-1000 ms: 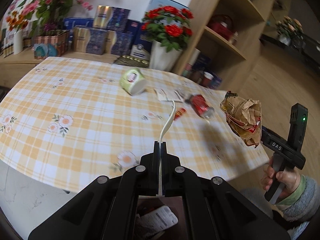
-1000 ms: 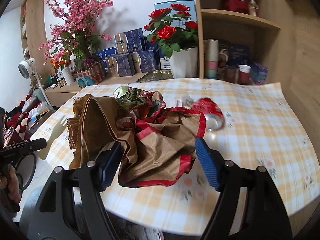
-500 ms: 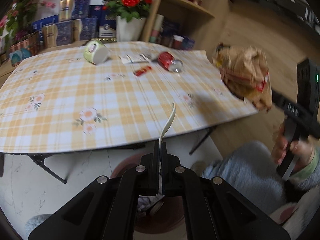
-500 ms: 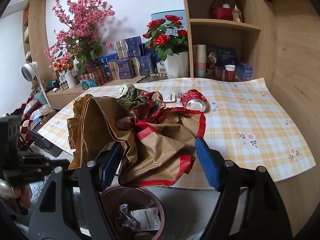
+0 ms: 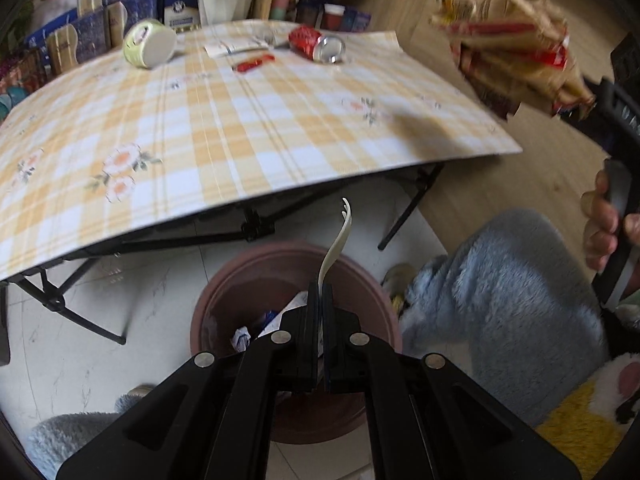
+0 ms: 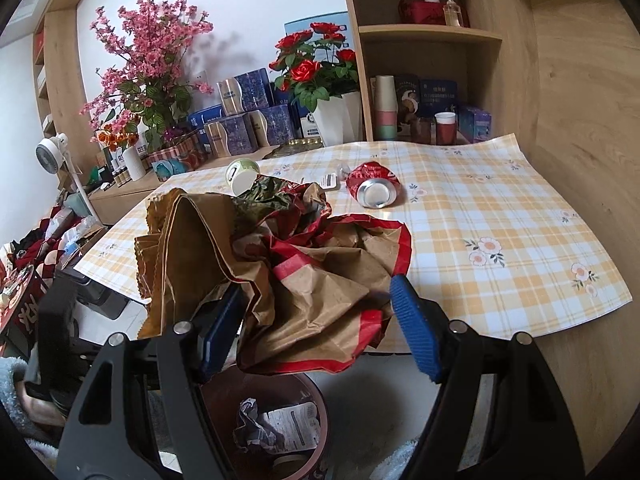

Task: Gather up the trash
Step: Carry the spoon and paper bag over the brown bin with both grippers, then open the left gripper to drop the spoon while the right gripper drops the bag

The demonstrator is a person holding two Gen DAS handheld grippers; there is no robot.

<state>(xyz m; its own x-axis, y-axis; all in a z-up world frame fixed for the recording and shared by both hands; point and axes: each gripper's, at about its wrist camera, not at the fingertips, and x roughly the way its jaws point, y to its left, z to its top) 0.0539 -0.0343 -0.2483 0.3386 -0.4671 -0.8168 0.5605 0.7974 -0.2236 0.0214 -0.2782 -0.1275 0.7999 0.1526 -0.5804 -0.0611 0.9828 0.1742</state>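
Note:
My left gripper (image 5: 320, 294) is shut on the handle of a white plastic fork (image 5: 338, 240), which points up and away over the brown trash bin (image 5: 224, 292). My right gripper (image 6: 316, 312) is shut on a crumpled brown paper bag (image 6: 304, 264) with red trim, held in the air above the same bin (image 6: 320, 404). In the left wrist view that bag (image 5: 516, 40) hangs at the upper right. On the table lie a crushed red can (image 6: 374, 188), a tipped green-and-white cup (image 6: 242, 172), a red wrapper (image 5: 254, 63) and a white packet (image 5: 232, 46).
The folding table (image 5: 240, 128) carries a yellow checked cloth, and its black legs stand just behind the bin. Crumpled paper and a label lie in the bin. A leg in blue fleece (image 5: 508, 300) is right of the bin. Flower pots, boxes and wooden shelves (image 6: 432, 36) are behind the table.
My left gripper has carried the fork off the table's near edge and tipped down over the bin. My right gripper drew the bag back from the table until the bin showed beneath it.

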